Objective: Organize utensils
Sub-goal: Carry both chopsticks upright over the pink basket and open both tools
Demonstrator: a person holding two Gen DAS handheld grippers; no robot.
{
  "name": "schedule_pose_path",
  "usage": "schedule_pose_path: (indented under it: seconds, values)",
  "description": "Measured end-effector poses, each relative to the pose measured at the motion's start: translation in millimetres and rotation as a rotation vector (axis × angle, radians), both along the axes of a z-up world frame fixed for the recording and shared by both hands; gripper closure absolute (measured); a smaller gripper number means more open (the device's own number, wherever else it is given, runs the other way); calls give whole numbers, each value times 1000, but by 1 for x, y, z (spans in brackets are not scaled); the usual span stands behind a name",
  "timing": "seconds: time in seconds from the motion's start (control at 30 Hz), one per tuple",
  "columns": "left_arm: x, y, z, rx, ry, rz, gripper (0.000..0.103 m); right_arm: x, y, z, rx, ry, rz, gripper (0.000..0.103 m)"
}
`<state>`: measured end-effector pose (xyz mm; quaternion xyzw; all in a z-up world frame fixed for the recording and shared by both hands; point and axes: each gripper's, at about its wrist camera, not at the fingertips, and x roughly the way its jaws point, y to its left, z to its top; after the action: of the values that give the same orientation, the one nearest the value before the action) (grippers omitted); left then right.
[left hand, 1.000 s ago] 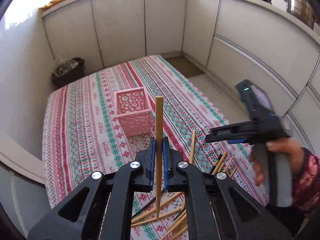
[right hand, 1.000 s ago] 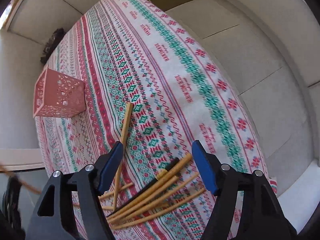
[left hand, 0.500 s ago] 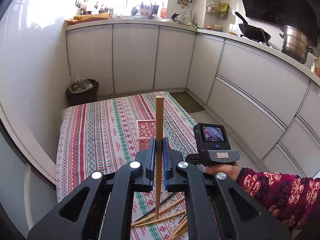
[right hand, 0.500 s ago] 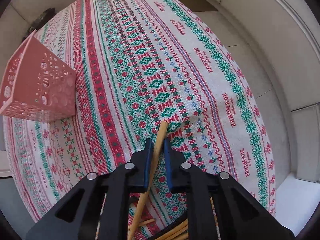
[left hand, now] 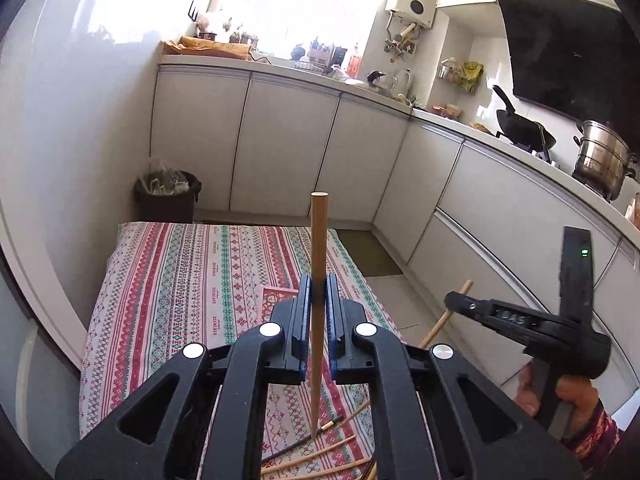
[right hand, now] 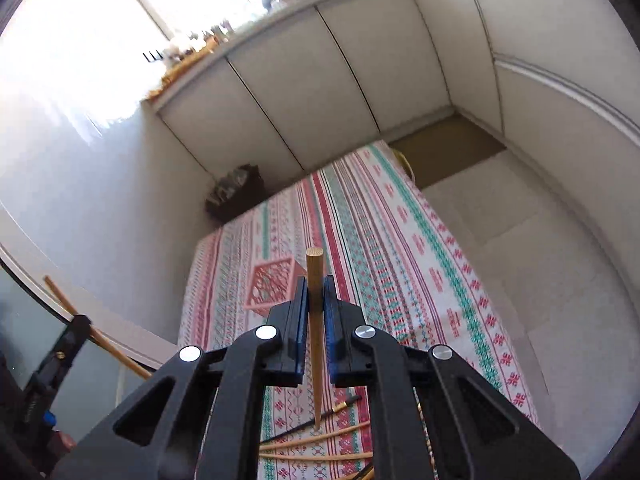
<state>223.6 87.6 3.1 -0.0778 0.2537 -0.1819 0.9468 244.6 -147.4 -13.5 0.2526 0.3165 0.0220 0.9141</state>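
Left claw (left hand: pixel 318 300) clamped on one wooden chopstick (left hand: pixel 319 240), upright, lifted off worktop (left hand: pixel 168 280). Right claw (right hand: pixel 316 300) clamped on second chopstick (right hand: pixel 315 280), same pose. I judge both held vertical so tips can drop into pink basket (right hand: pixel 272 284) ahead. Loose chopsticks (right hand: pixel 316 440) lie on cloth below claws. Bin (left hand: pixel 166 196) beyond far edge; nothing blocks path to basket.

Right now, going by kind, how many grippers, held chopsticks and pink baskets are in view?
Grippers: 2, the left gripper and the right gripper, each shut on one chopstick
Held wooden chopsticks: 2
Pink basket: 1
Total: 5
The loose chopsticks on the tablecloth are partly hidden, so they are not counted.
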Motion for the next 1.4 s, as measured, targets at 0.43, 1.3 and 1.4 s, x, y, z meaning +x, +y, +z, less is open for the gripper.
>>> schedule_pose_path:
  seconds: [0.43, 1.3, 1.4]
  values:
    - [67, -13, 28, -56, -177, 151, 97, 41, 11, 75, -60, -318, -50, 95]
    - [22, 55, 36, -121, -226, 346, 48, 104, 71, 6, -170, -281, -14, 95]
    - [26, 55, 33, -115, -205, 340, 46, 113, 78, -6, -177, -260, -3, 92]
